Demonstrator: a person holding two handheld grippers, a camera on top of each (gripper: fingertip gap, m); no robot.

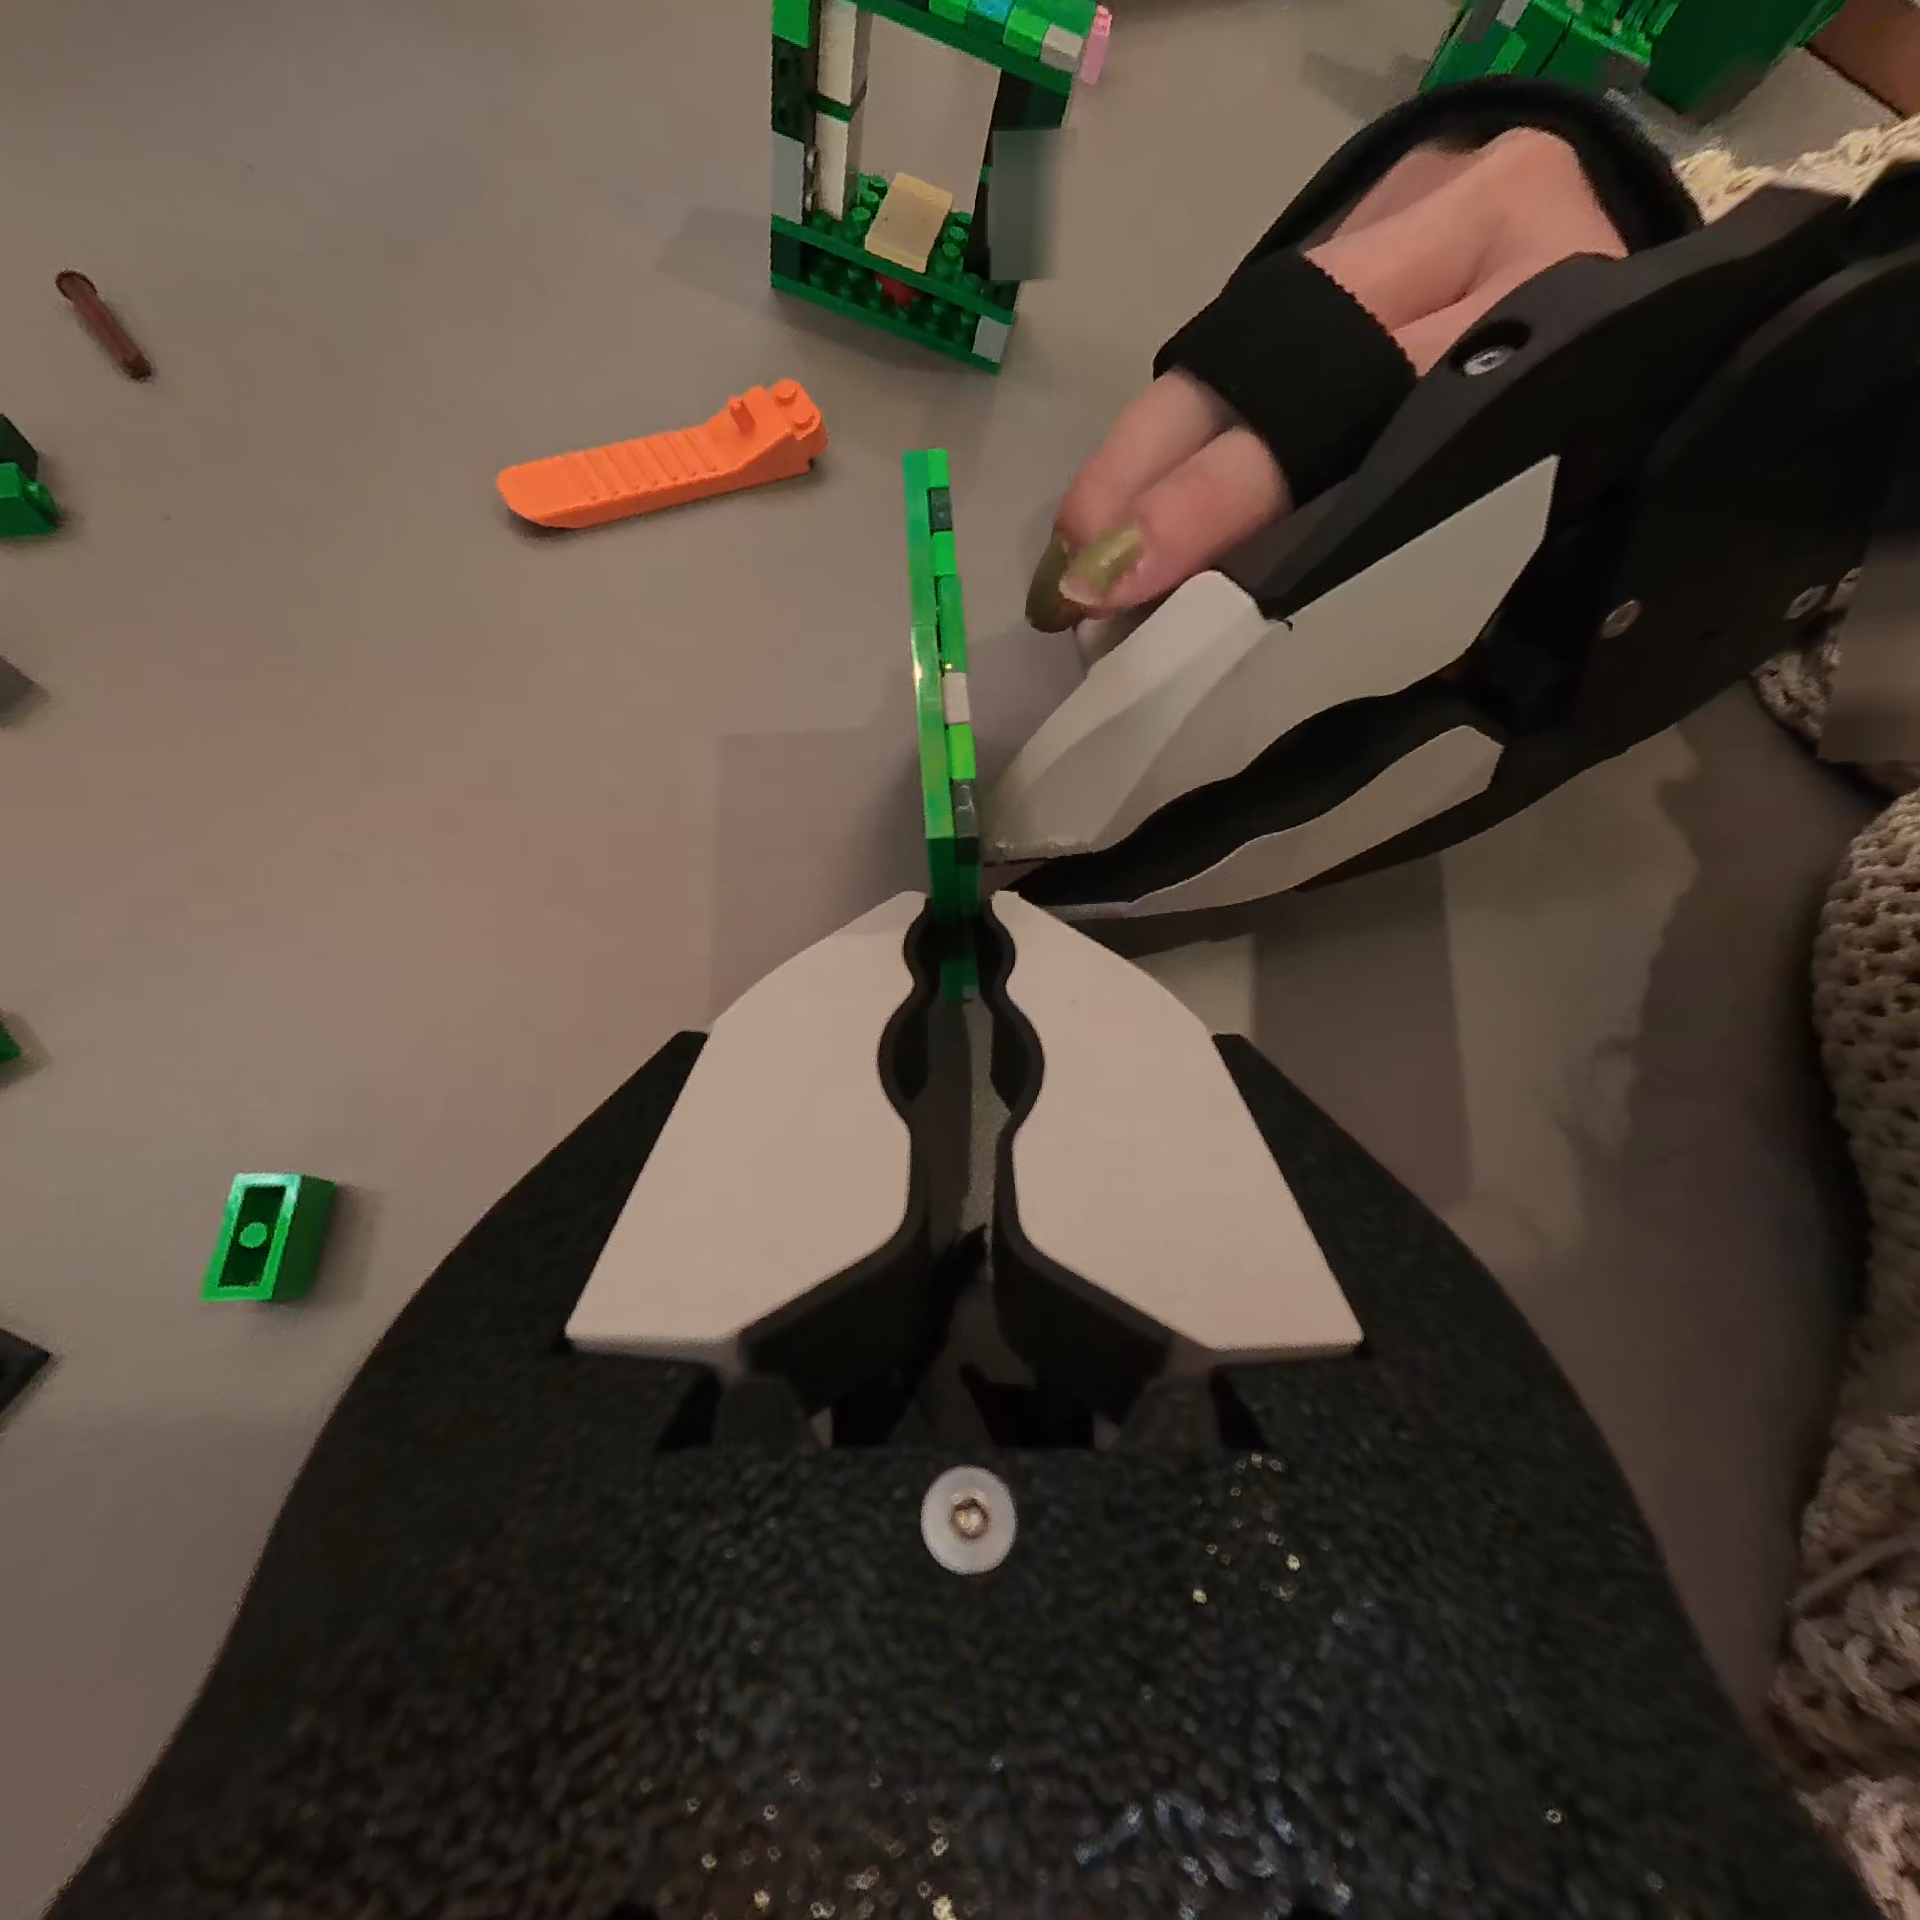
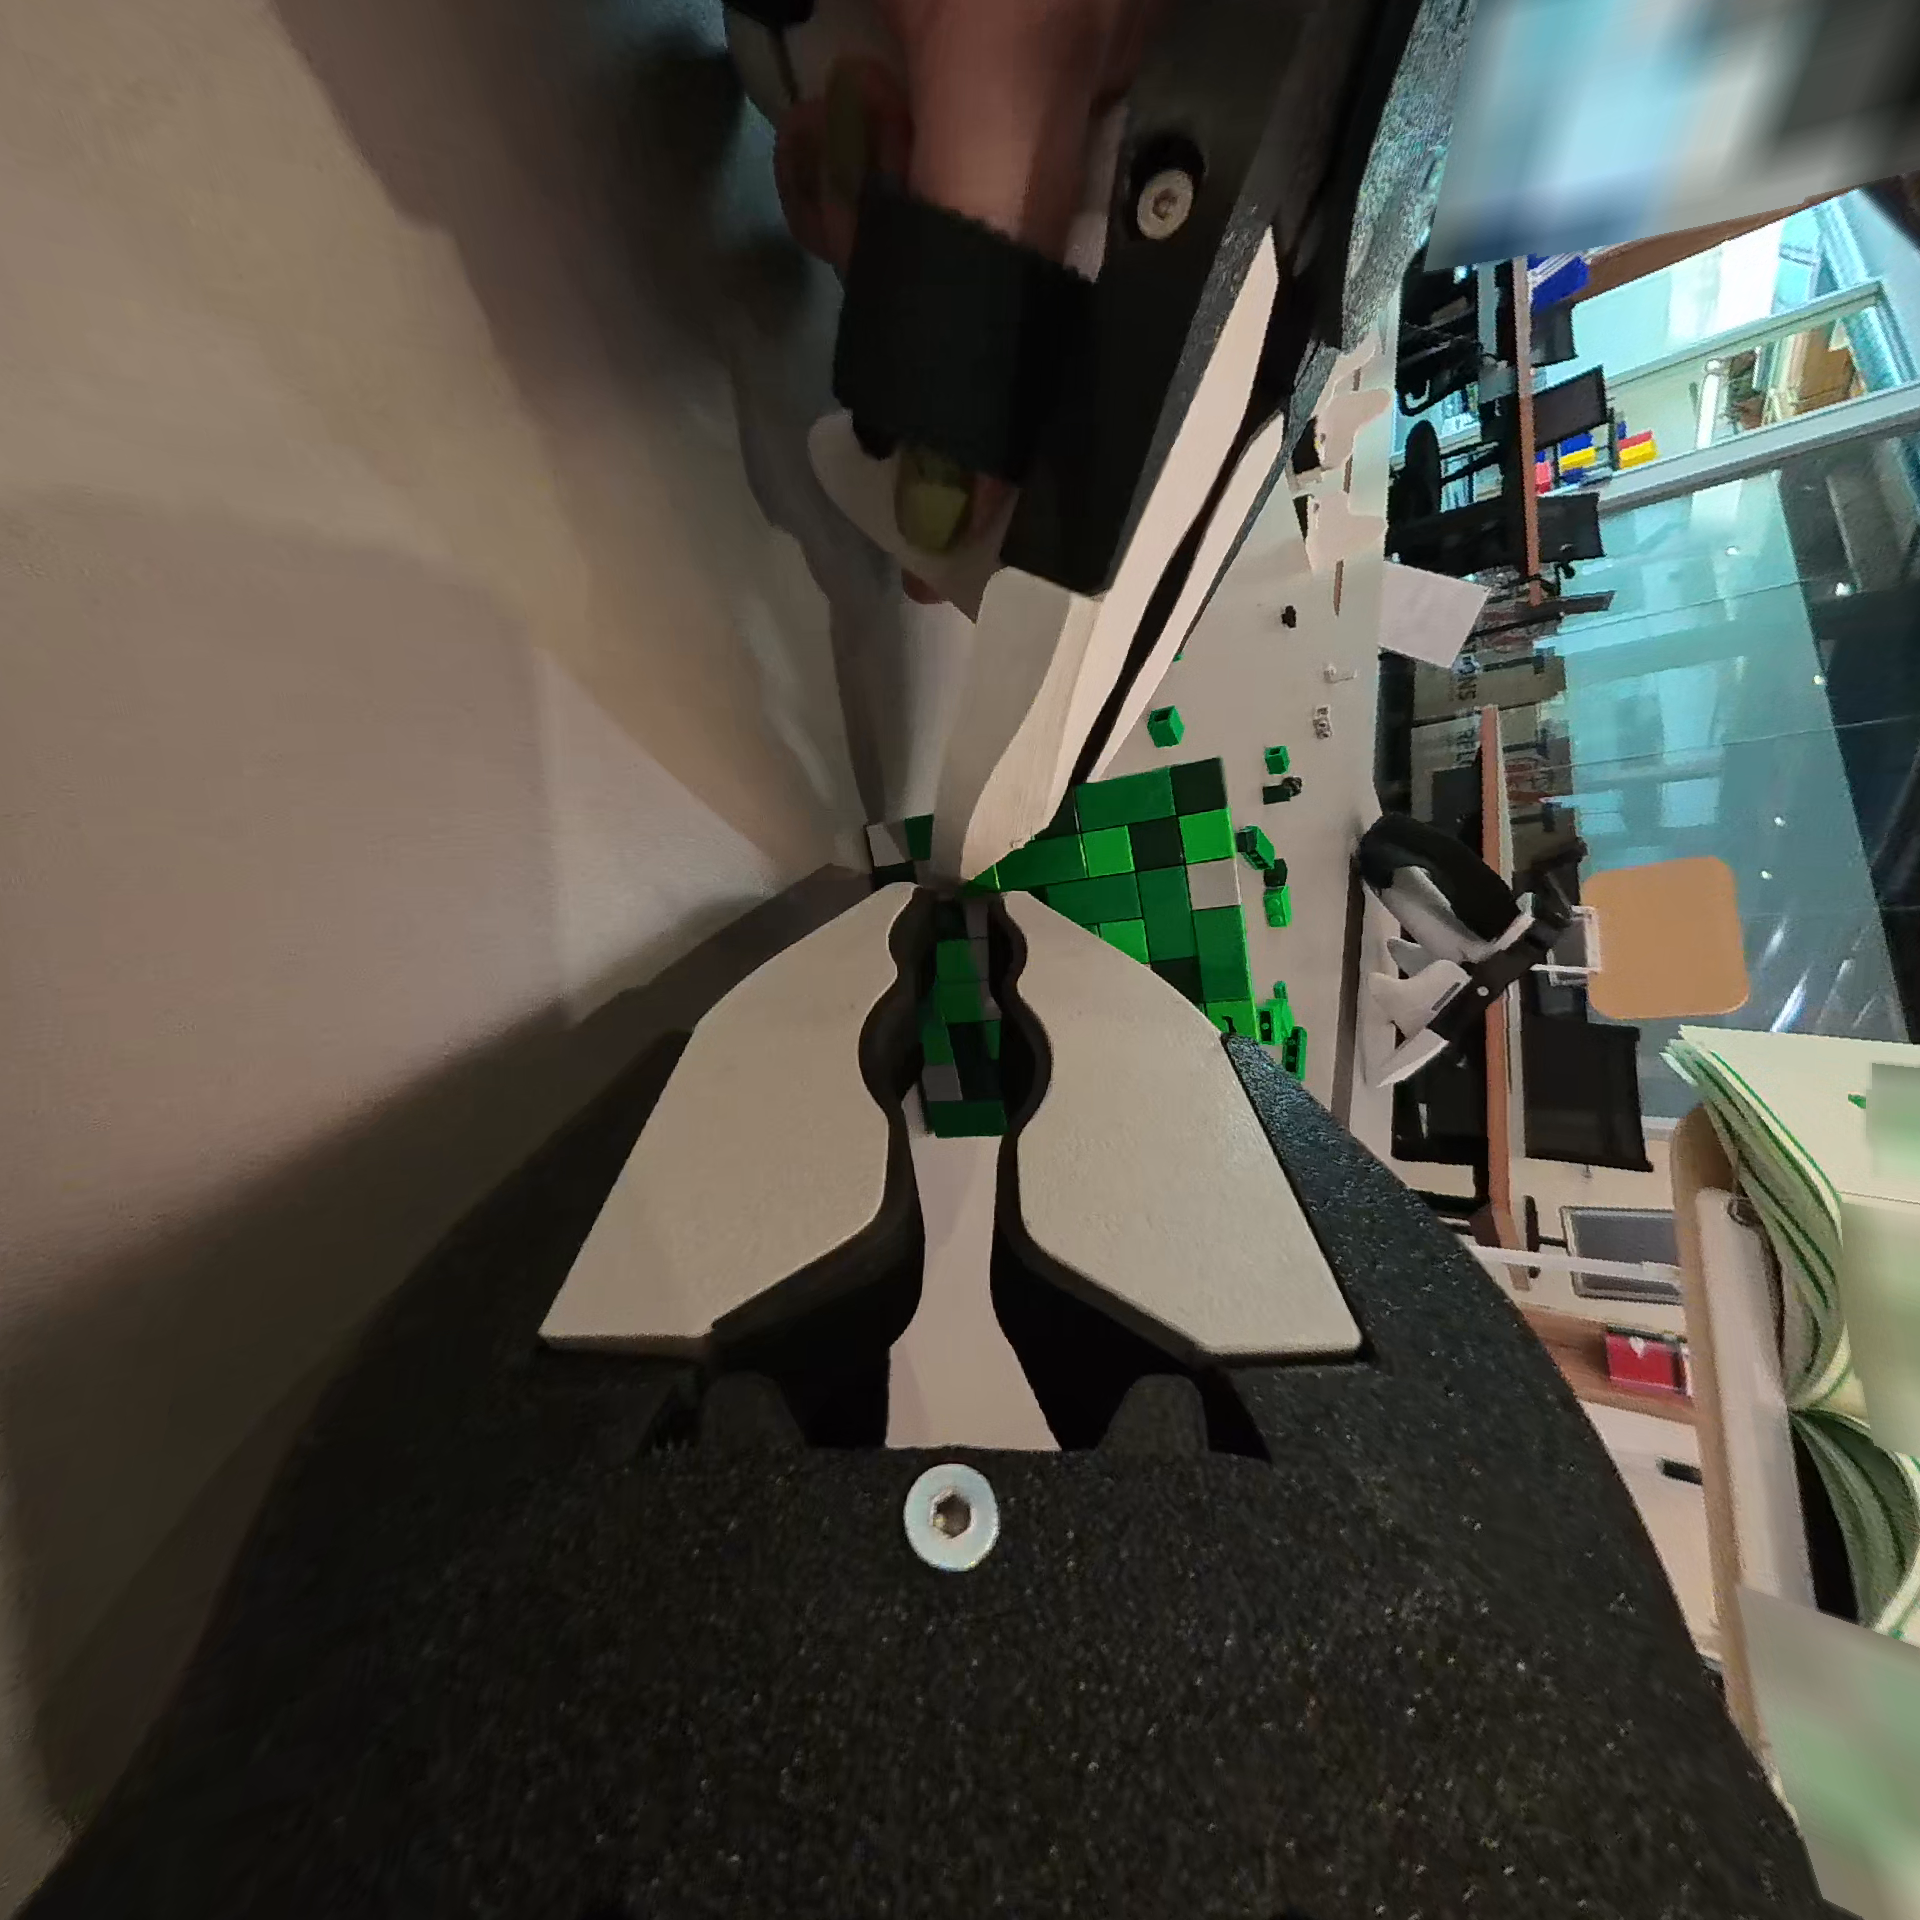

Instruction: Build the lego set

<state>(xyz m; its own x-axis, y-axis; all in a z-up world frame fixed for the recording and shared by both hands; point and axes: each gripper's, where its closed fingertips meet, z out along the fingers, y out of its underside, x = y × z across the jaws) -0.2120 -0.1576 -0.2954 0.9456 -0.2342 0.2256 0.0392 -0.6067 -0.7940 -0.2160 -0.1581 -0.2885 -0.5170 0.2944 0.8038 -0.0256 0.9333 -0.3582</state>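
Clamping the near edge of the green tiled panel (image 1: 940, 665) in my left tongs (image 1: 956, 914), I hold it upright on its edge above the grey table (image 1: 416, 831), tiled face turned to my right. My right tongs (image 1: 1013, 847) have their tips together, touching the panel's tiled face just beside the left tips; whether they pinch a small piece there I cannot tell. From the right wrist view the right tongs (image 2: 961, 899) look pressed against that patchwork of green, dark and grey tiles (image 2: 1132, 883).

I judge the step in hand to be seating or pressing a tile into the panel near its lower corner. The next move calls for steady counter-pressure from the left grip, since the panel is thin and gripped only at one edge, so a hard push could lever it out.

Room is fair: the orange brick separator (image 1: 665, 468) lies well apart to the left, a loose green brick (image 1: 268, 1236) nearer me, and the tall green frame build (image 1: 914, 177) stands beyond. To the right, a knitted sleeve (image 1: 1860, 1039) crowds the table's edge.
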